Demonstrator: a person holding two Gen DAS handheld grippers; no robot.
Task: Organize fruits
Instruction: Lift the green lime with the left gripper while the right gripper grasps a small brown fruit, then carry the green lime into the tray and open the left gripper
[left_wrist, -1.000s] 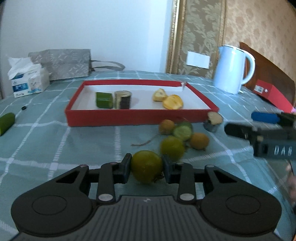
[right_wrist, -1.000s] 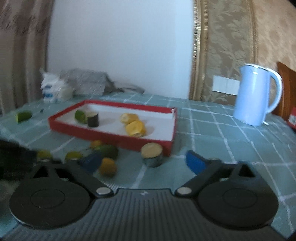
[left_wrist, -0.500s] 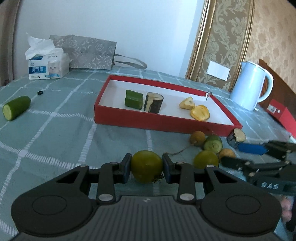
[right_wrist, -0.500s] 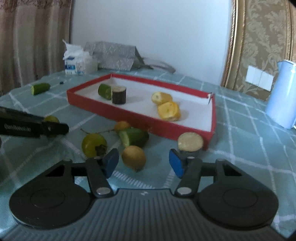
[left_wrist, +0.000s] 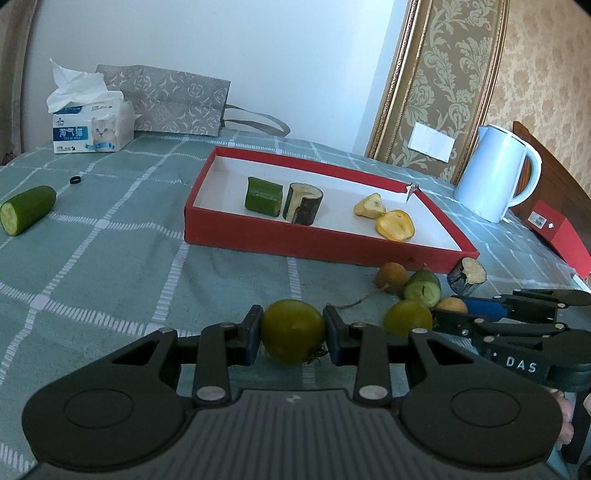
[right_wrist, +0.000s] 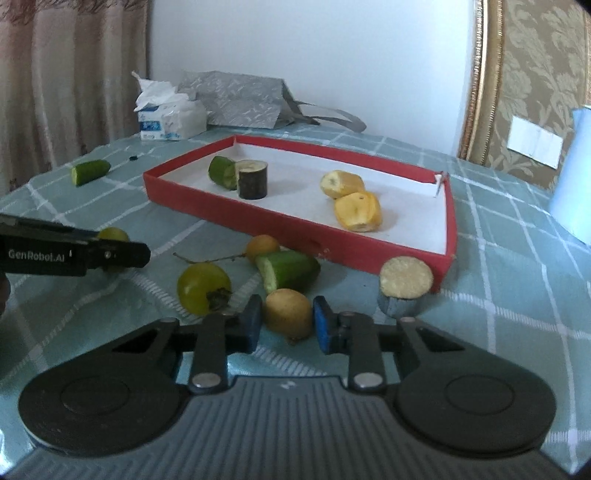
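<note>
My left gripper is shut on a green round fruit, just above the checked cloth. In the right wrist view my right gripper is shut on a small yellow-brown fruit lying on the cloth. Beside it lie another green round fruit, a cucumber piece, a small orange fruit and a dark-skinned cut piece. The red tray behind holds a cucumber chunk, a dark-skinned chunk and two yellow pieces.
A cucumber half lies far left on the cloth. A tissue box and a grey bag stand at the back. A white kettle and a red box stand at the right.
My right gripper came in over the fruit cluster and its jaws closed from wide onto the small yellow-brown fruit. My left gripper shifted and rolled a little, still holding the green fruit.
</note>
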